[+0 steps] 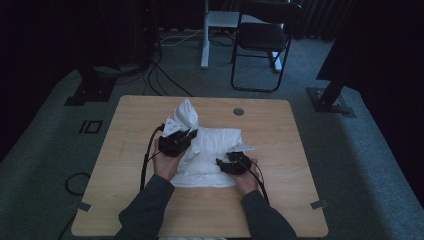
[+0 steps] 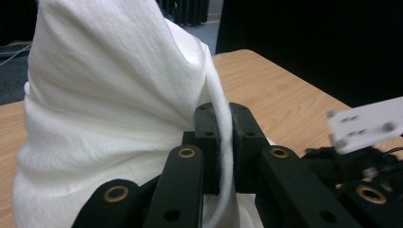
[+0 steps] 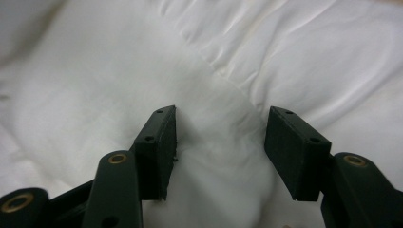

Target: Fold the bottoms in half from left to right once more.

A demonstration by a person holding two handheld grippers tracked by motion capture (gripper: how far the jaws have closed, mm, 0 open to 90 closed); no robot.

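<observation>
At the table's (image 1: 280, 195) centre lies a white cloth (image 1: 212, 150), bunched and partly folded, its far corner lifted into a peak toward twelve o'clock. The left gripper (image 1: 181, 136) sits at about nine o'clock of the bundle and has its jaws clamped together on a thin ridge of the fabric; in the left gripper view the cloth (image 2: 109, 109) rises from between the pads like a tent. The right gripper (image 1: 234, 161) is at roughly four o'clock of the cloth, low over it, jaws apart. In the right gripper view a soft hump of cloth (image 3: 214, 156) sits between the two pads without being pressed by either.

The work in hand looks like folding or gathering the cloth, with the left side lifted and the right side about to take a fresh hold. The main risk is a poor bite on the right: if those jaws close on the rounded hump alone, they may catch a single layer or several at random, and the fold would come out crooked. The left pinch is also narrow, so a sharp pull could slide the fabric out and drop the raised peak. Pulling the two hands apart unevenly could drag the whole bundle across the table.
</observation>
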